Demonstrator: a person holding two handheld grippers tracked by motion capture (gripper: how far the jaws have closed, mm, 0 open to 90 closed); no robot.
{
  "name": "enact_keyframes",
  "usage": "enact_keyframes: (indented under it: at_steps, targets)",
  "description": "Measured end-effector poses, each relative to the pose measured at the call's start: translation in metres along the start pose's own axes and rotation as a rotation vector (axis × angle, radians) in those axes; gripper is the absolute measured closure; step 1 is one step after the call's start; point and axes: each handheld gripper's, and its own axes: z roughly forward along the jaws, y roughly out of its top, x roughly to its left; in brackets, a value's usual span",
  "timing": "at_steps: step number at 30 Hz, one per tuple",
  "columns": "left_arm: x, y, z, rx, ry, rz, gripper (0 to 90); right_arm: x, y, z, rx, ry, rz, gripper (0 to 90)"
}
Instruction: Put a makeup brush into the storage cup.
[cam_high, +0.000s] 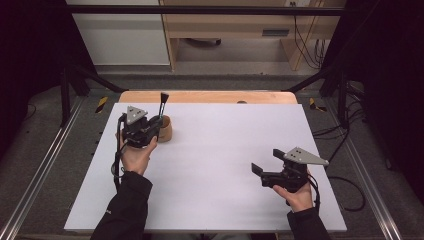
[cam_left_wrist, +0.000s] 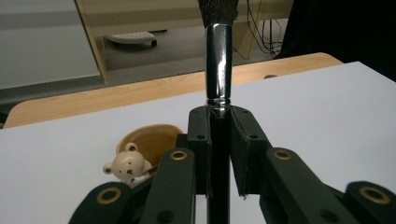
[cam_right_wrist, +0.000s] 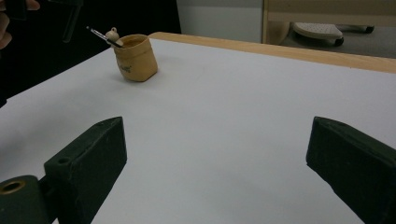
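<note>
One item is in hand: a makeup brush (cam_left_wrist: 218, 60), clamped between the jaws of the left gripper (cam_high: 141, 131) at the far left of the white table (cam_high: 210, 165). The jaws close on the black handle just below the chrome ferrule. The brush's long axis stands nearly upright, bristles pointing up and slightly away to the far side, lower handle end pointing down.

Directly beside the brush, to its left in the left gripper view, sits a tan cup (cam_left_wrist: 150, 140) with a small bear figure (cam_left_wrist: 126, 166) on its rim. In the high view the cup (cam_high: 165, 128) lies just right of the left gripper, close against it. Whether the handle tip is inside the cup mouth or just beside it cannot be told; the right gripper view shows a slim rod (cam_right_wrist: 100, 35) leaning at the rim by the bear.

The right gripper (cam_high: 266, 165) is near right, well apart from the cup, jaws spread wide and holding nothing.

Judgement: the left hand is far nearer; the move depends on keeping the handle end over the cup's opening.
</note>
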Motion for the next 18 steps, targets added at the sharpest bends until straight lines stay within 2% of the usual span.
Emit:
enact_keyframes:
  at_steps: [12,18]
  targets:
    - [-0.003,0.011,0.012,-0.039,0.018,0.012,78.7,0.0,-0.001,0.001,0.002,0.002,-0.003,5.7]
    - [-0.002,0.016,0.021,-0.046,0.022,0.003,78.7,0.0,-0.001,0.002,0.004,0.003,-0.001,5.7]
